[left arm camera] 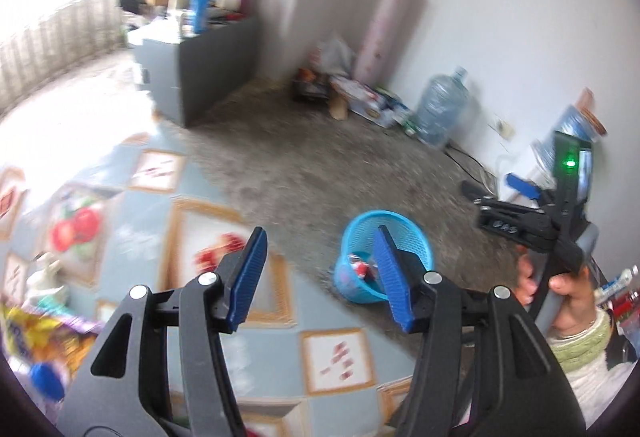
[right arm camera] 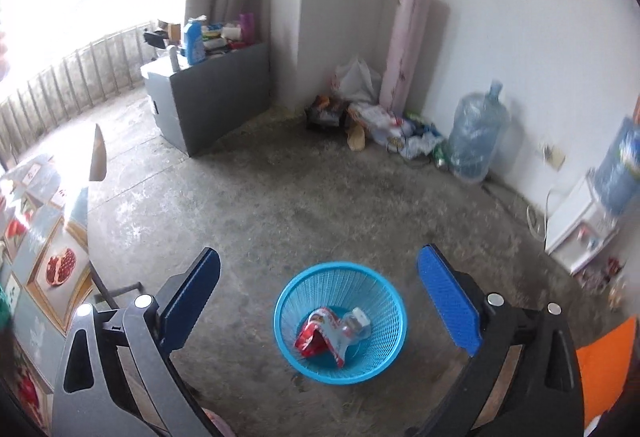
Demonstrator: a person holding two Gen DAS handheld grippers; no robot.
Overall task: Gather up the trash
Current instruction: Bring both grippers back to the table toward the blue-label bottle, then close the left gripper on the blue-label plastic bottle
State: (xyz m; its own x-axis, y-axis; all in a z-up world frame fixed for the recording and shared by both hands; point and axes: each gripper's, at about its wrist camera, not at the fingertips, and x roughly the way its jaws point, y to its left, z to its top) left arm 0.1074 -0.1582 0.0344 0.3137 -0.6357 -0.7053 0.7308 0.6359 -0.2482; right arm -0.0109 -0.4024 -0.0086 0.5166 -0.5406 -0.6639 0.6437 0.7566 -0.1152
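Observation:
A blue mesh waste basket [right arm camera: 340,325] stands on the concrete floor. A red and silver wrapper [right arm camera: 320,333] and a clear crumpled piece [right arm camera: 358,323] lie inside it. My right gripper [right arm camera: 320,301] is open and empty, held above the basket. My left gripper [left arm camera: 320,277] is open and empty over the table edge, with the basket [left arm camera: 384,257] beyond it. The right gripper also shows in the left wrist view [left arm camera: 536,225], held in a hand. A yellow snack packet [left arm camera: 36,333] lies on the table at the lower left.
The table has a blue cloth with fruit pictures [left arm camera: 208,261]. A grey cabinet [right arm camera: 208,93] stands at the back. A water jug [right arm camera: 476,133], a pink roll [right arm camera: 404,49] and a litter pile [right arm camera: 380,121] line the wall. A white dispenser [right arm camera: 584,225] stands at the right.

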